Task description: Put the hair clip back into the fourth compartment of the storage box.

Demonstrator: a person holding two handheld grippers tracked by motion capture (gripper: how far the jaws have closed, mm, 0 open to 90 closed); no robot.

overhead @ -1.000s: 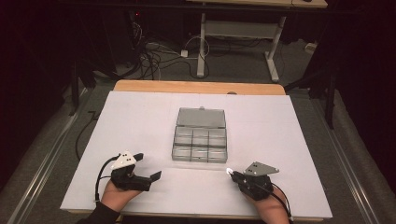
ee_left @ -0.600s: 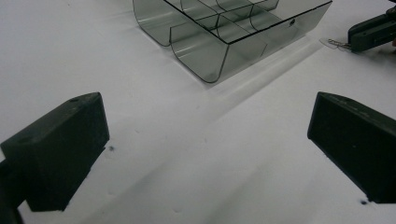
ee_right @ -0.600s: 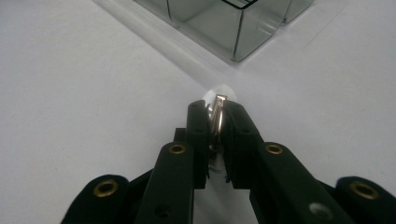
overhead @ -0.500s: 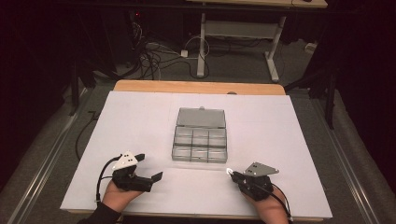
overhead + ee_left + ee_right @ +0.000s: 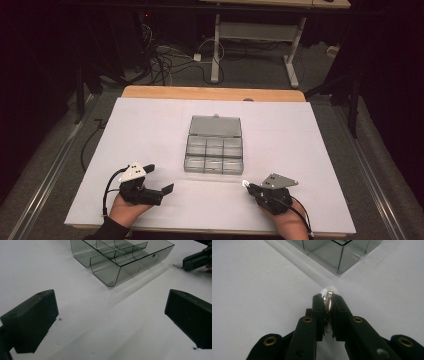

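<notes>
Clip [image 5: 328, 301] in right tool [image 5: 327, 298], lengthwise toward organizer box [image 5: 337, 252].

No legible text (none anywhere)

My two black two-jaw grippers, left [image 5: 159, 181] and right [image 5: 248, 185], carry grey three-cornered top plates, brass rivets and trailing black cables; a dark sleeve at seven o'clock.
</notes>
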